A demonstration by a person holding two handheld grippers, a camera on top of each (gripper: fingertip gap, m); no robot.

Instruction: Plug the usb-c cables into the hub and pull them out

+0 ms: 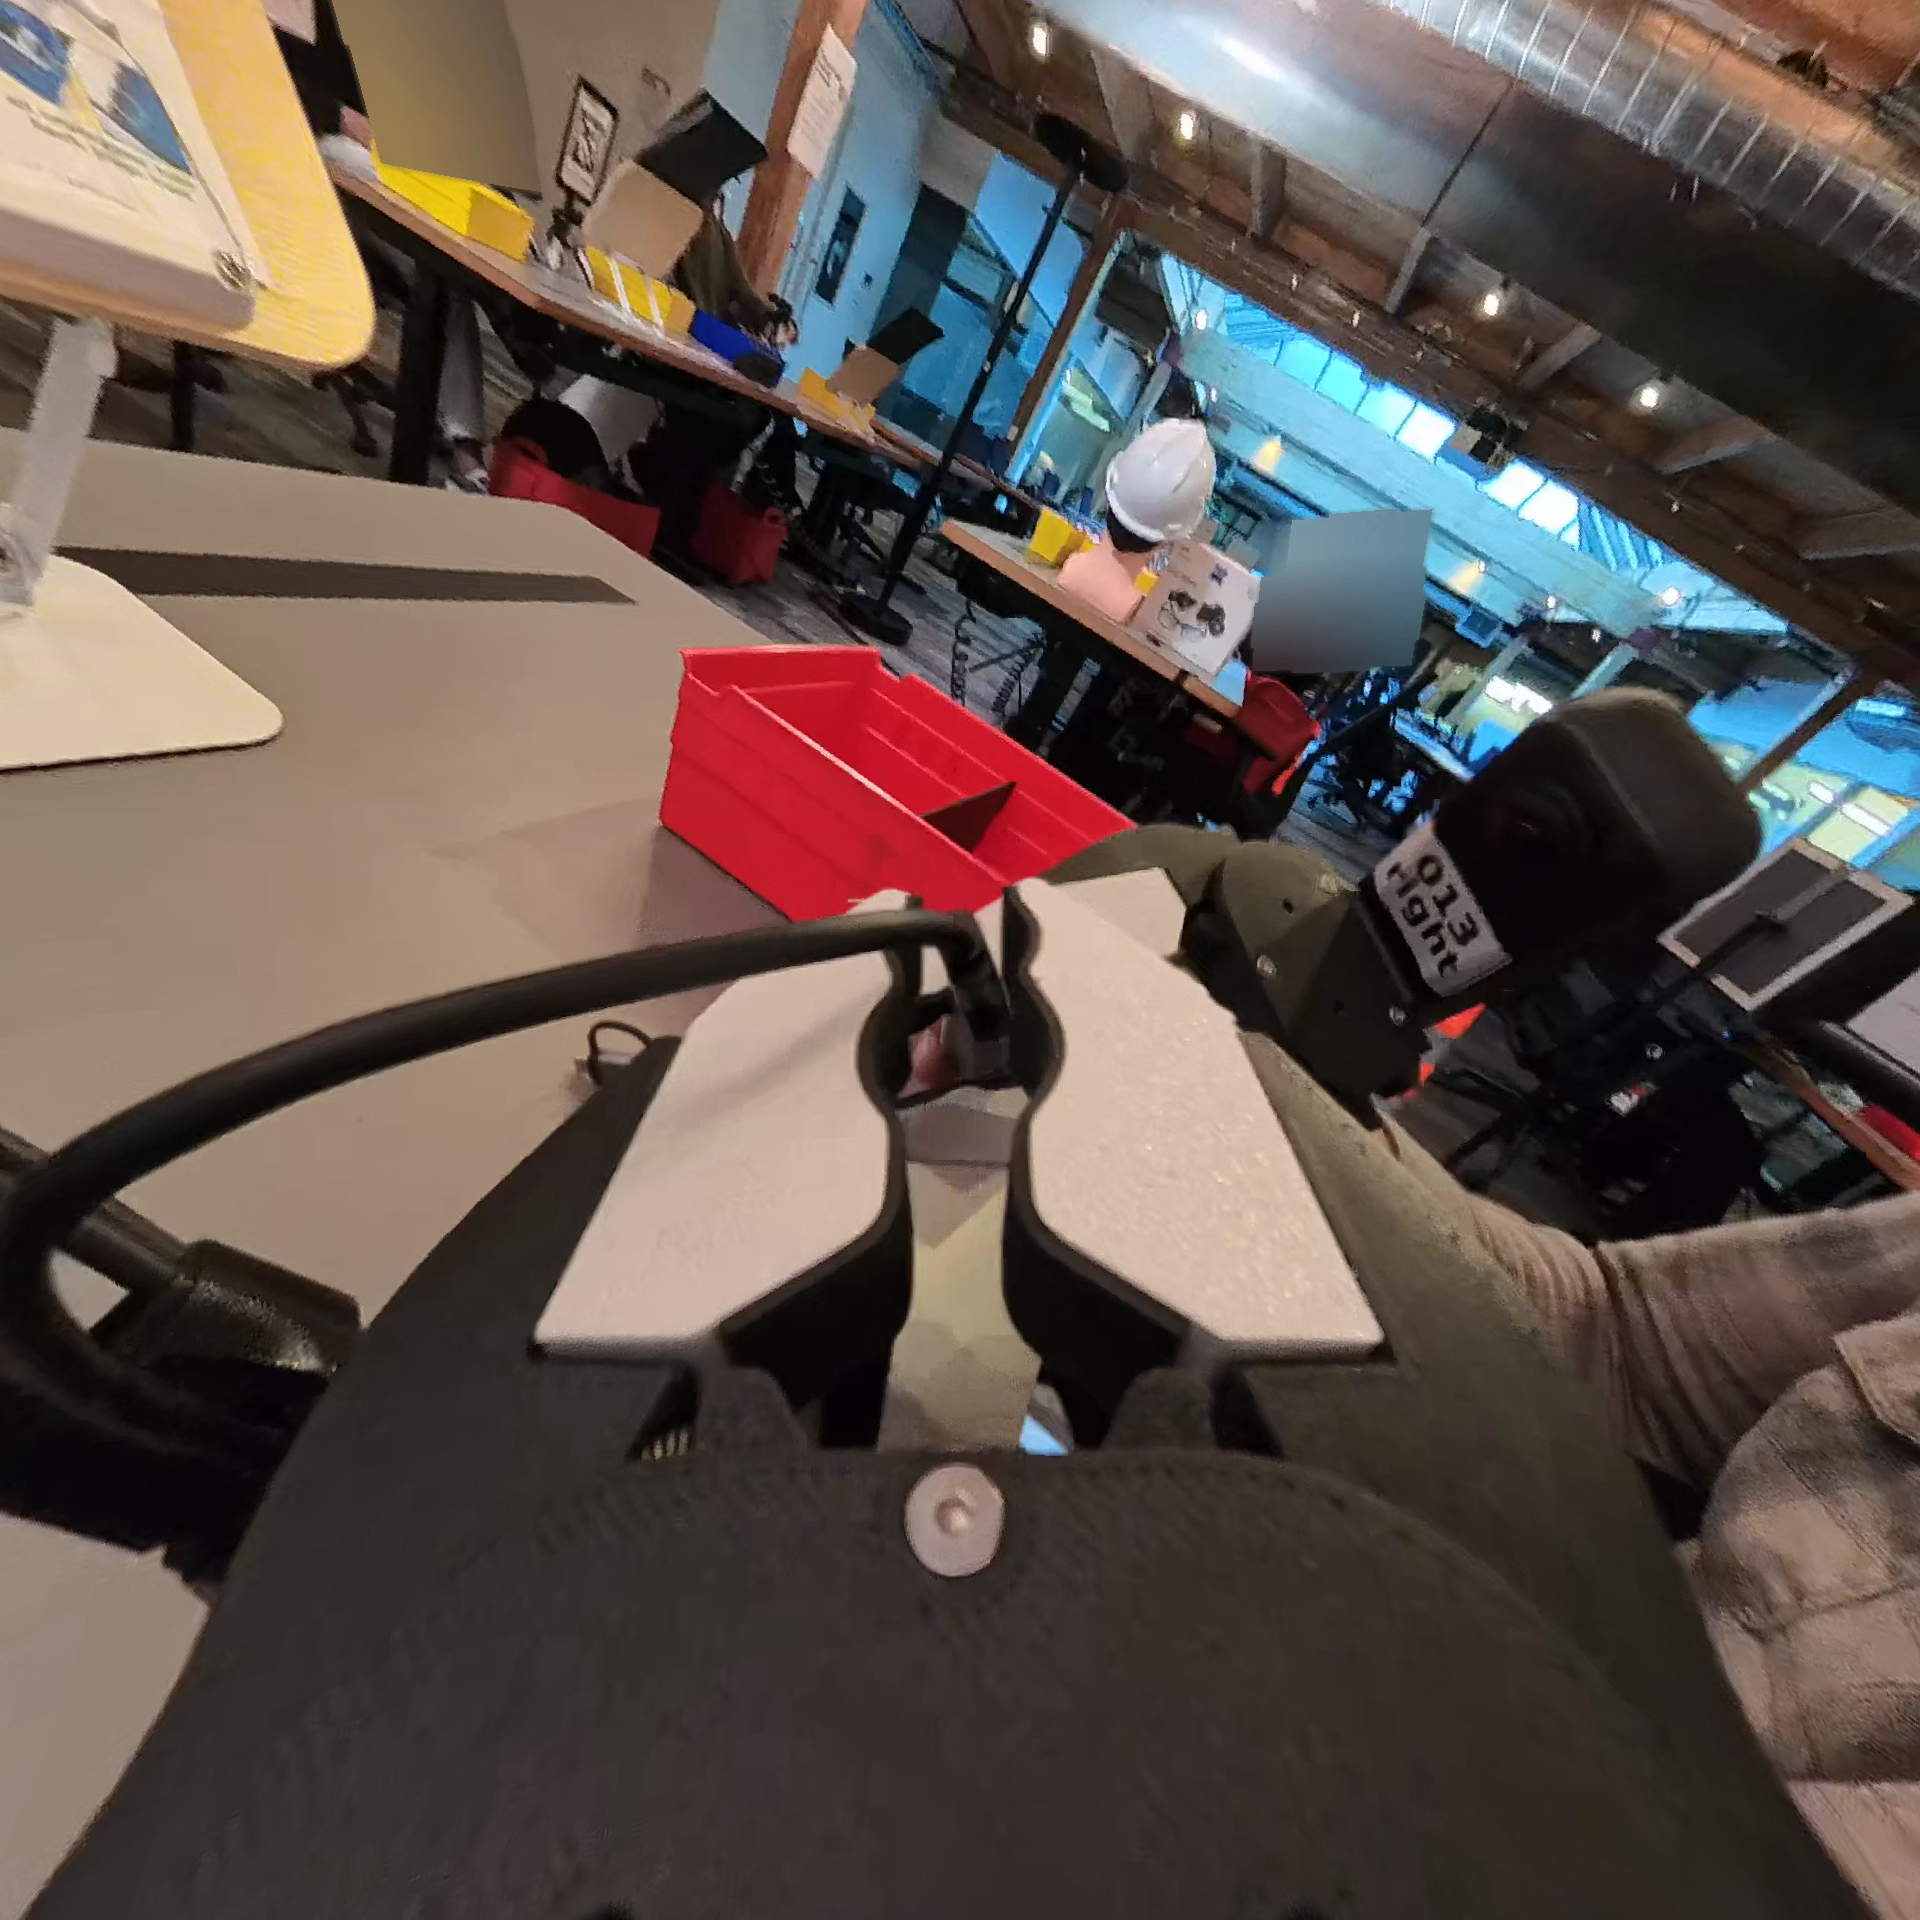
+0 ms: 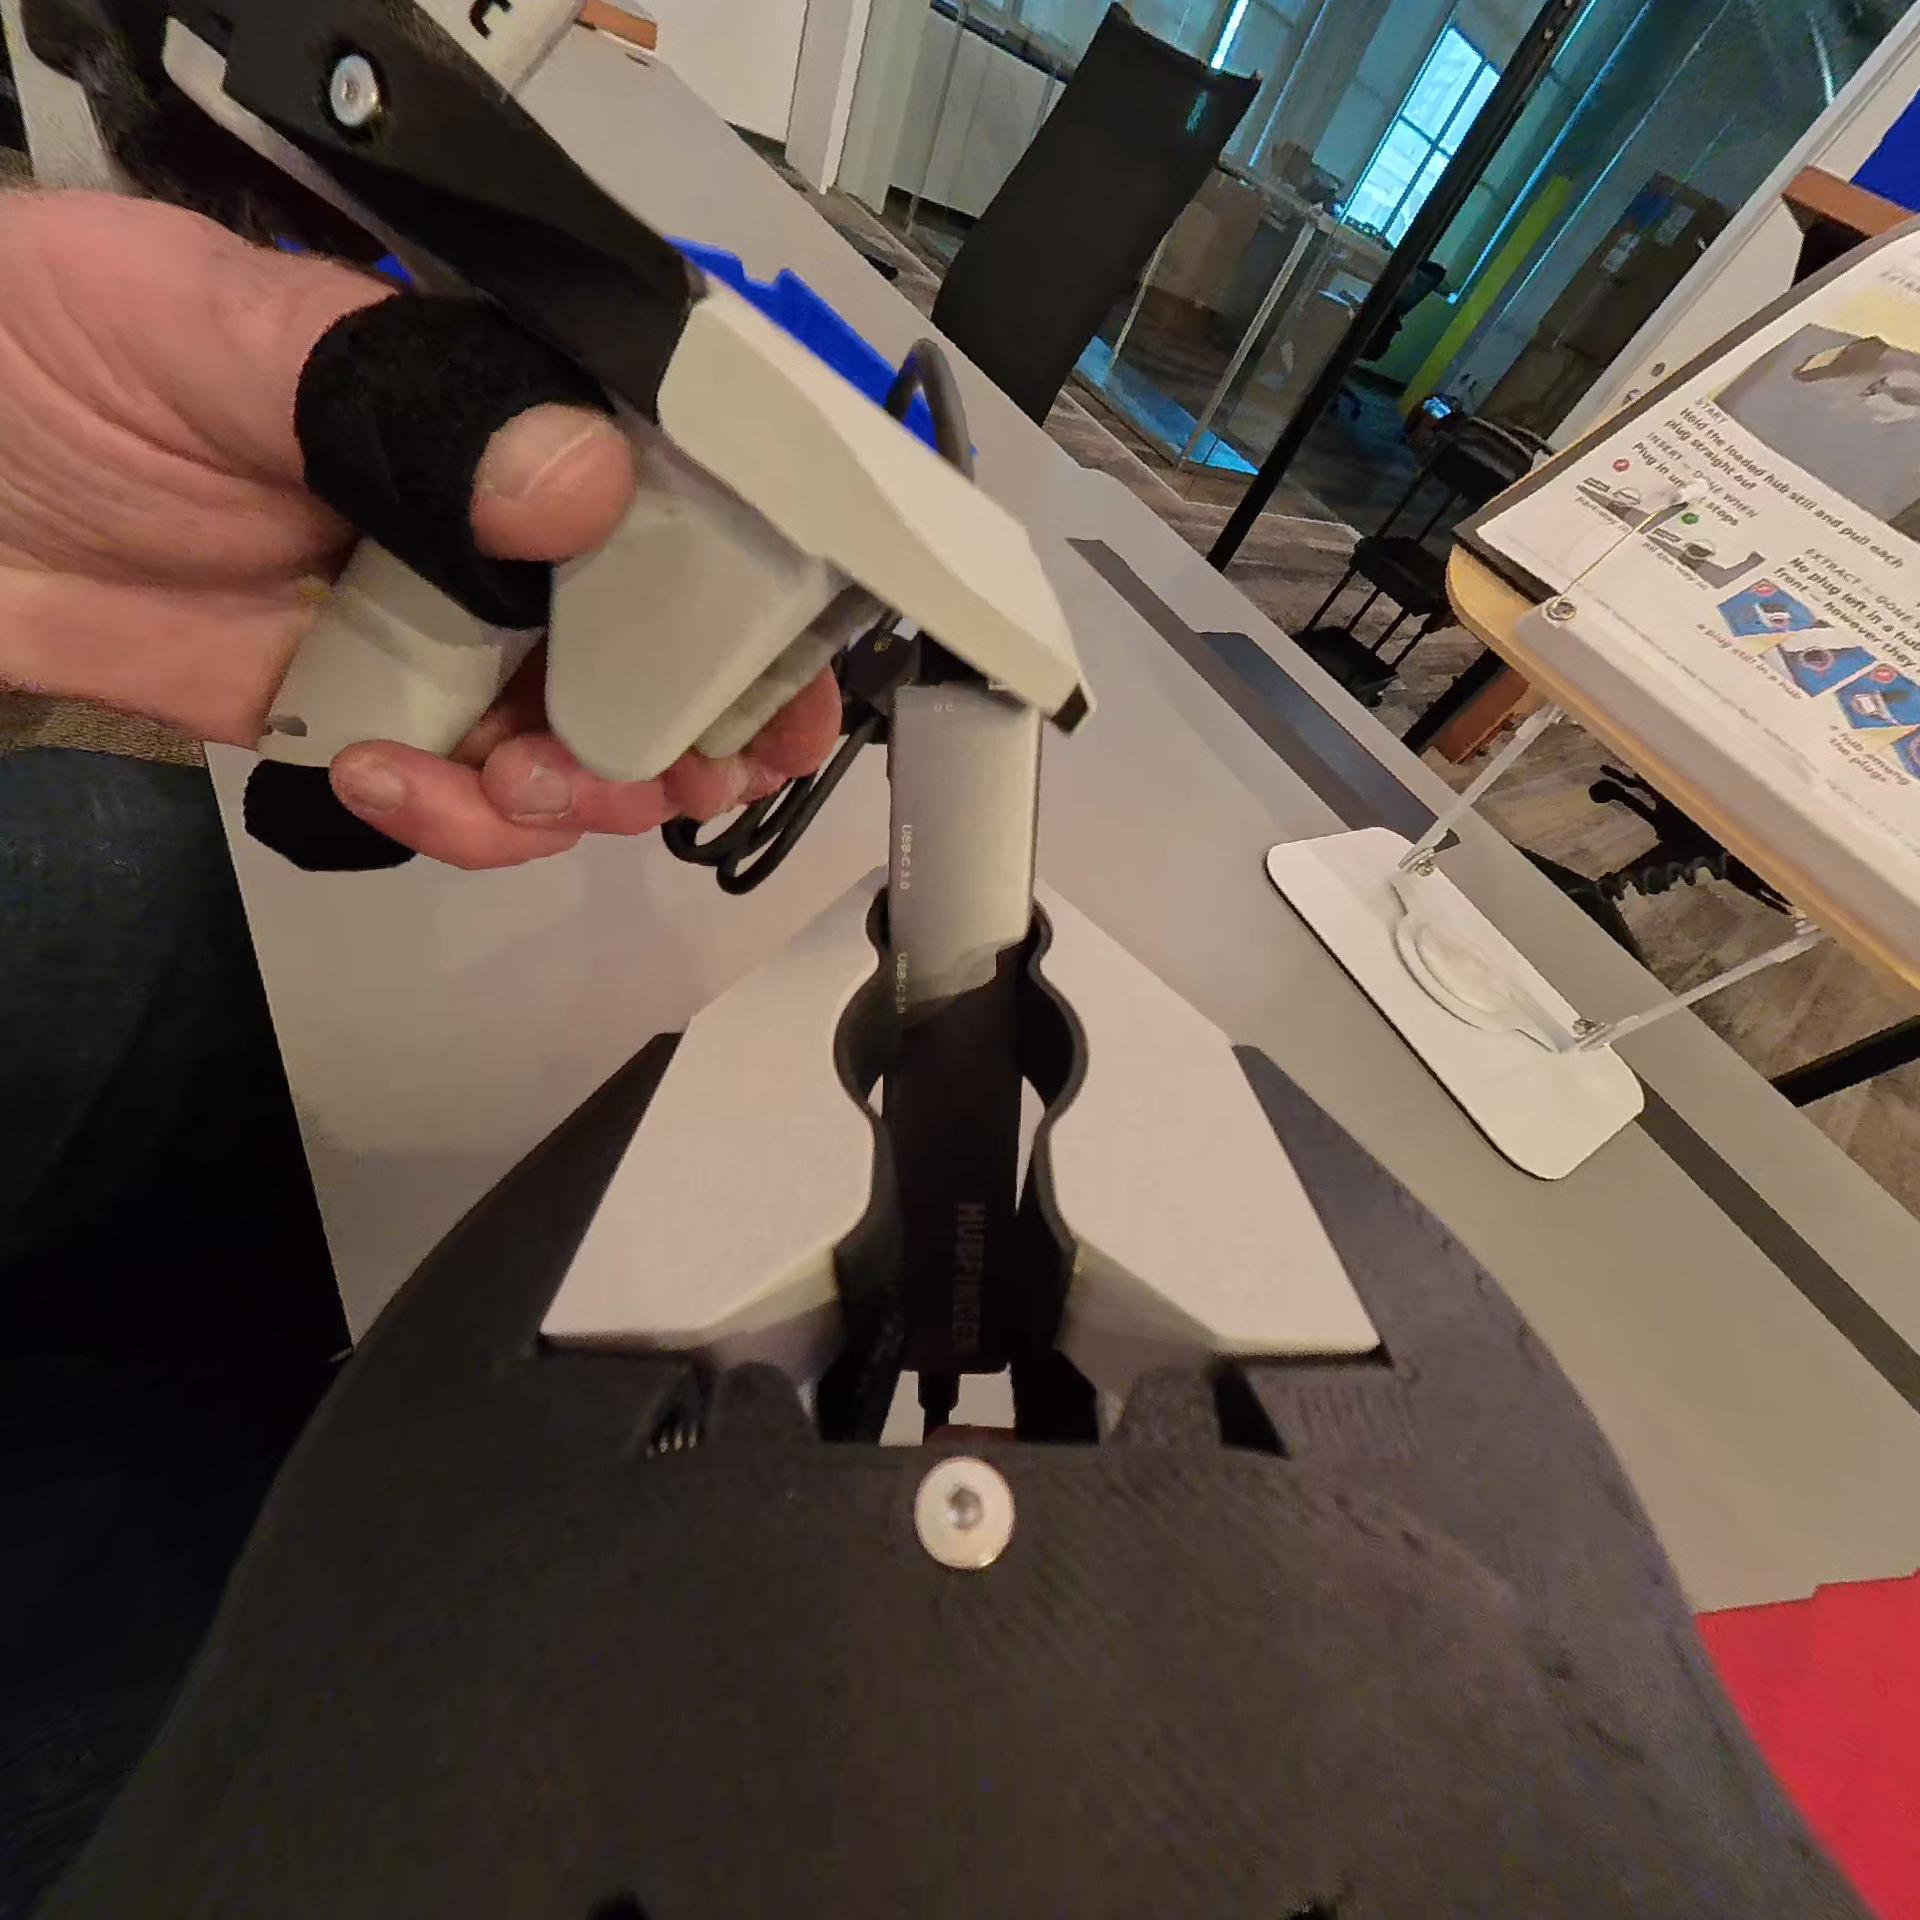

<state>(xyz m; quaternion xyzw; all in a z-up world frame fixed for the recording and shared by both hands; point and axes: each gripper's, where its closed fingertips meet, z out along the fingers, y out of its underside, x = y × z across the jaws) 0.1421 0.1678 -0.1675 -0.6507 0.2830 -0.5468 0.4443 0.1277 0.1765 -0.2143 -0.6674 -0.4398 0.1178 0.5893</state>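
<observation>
1. While my right fingers (image 2: 961,997) were clamped on the hub (image 2: 961,831), held above the desk (image 2: 1195,748), my left fingers (image 1: 961,997) were nearly closed, pinching the cable (image 1: 436,1023) plug at the hub's far end.
2. Pushed at an angle, the plug could have jammed or levered the hub loose.
3. Beyond the hub, the red bin (image 1: 862,779) held only a dark divider; the blue bin (image 2: 831,312) was mostly hidden.

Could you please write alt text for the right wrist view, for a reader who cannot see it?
The right gripper clamps a slim grey hub pointing away over a grey table. The left gripper, held in a hand, meets its far end with a black cable.
</observation>
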